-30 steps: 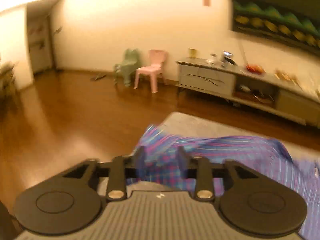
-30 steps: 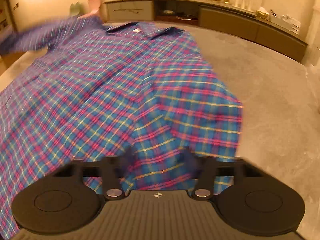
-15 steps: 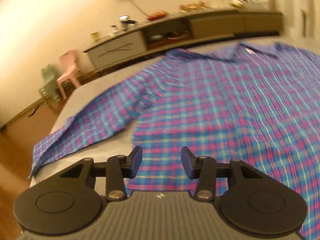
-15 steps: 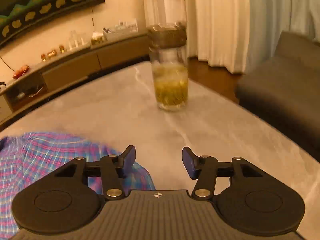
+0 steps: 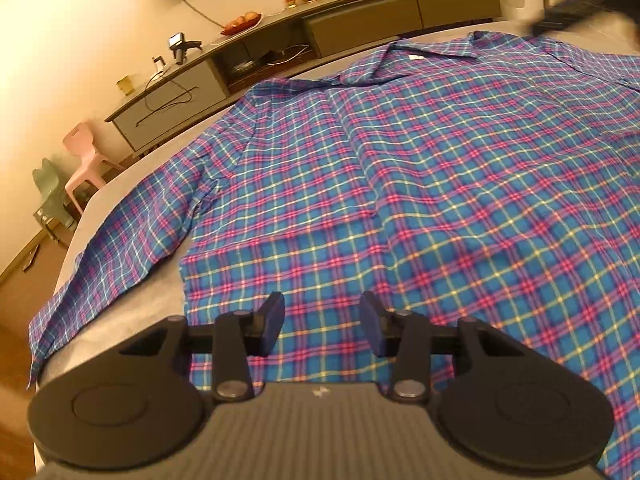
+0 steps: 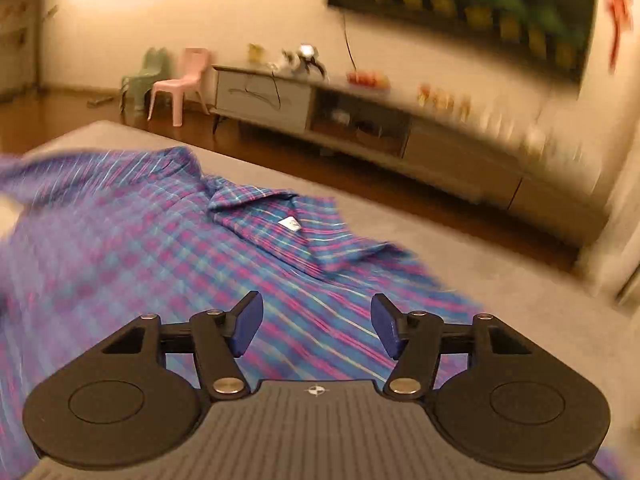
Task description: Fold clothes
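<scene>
The left gripper hung over the shirt's hem, fingers narrowing with a moderate gap, gripping nothing. The right gripper hovered near the collar, fingers spreading wider, nothing between them. The plaid shirt lay flat across the grey surface, one sleeve stretched toward the edge. Beyond stood a sideboard and two small chairs.

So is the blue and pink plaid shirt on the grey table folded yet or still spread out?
Spread out. The plaid shirt lies flat on the grey table, collar open, one sleeve stretched sideways; no fold visible.
</scene>
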Motion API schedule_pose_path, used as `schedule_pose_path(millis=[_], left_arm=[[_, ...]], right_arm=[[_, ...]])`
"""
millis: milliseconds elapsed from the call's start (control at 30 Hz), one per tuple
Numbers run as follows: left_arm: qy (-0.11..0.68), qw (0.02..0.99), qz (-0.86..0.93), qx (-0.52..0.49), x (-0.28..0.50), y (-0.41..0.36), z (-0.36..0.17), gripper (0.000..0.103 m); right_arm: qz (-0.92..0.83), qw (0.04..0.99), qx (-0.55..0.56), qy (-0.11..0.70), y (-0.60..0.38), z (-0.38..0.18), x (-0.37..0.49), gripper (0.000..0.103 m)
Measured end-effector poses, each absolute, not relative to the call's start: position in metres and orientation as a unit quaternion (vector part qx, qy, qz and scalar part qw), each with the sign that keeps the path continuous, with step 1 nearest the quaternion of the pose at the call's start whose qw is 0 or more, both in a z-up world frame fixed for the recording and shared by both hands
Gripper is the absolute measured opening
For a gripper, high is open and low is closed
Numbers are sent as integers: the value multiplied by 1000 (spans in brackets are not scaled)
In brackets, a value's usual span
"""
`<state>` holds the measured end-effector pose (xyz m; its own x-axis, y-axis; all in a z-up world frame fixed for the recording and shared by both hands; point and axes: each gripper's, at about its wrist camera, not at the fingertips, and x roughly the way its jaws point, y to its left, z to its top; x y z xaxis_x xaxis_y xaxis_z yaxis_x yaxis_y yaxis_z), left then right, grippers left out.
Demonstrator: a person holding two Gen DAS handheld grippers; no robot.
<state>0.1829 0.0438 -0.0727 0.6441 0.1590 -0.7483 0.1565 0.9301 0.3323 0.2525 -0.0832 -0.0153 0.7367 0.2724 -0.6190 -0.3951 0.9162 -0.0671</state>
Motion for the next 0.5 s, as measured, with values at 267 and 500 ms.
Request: schedule_pose_path(millis=[267, 500], left_arm=[[423, 886, -26, 186, 184, 52, -71, 40], [424, 888, -13, 174, 189, 62, -67, 41]], right_arm=[[136, 902, 19, 409, -60, -53, 357, 0], [144, 921, 159, 326, -74, 19, 425, 0]])
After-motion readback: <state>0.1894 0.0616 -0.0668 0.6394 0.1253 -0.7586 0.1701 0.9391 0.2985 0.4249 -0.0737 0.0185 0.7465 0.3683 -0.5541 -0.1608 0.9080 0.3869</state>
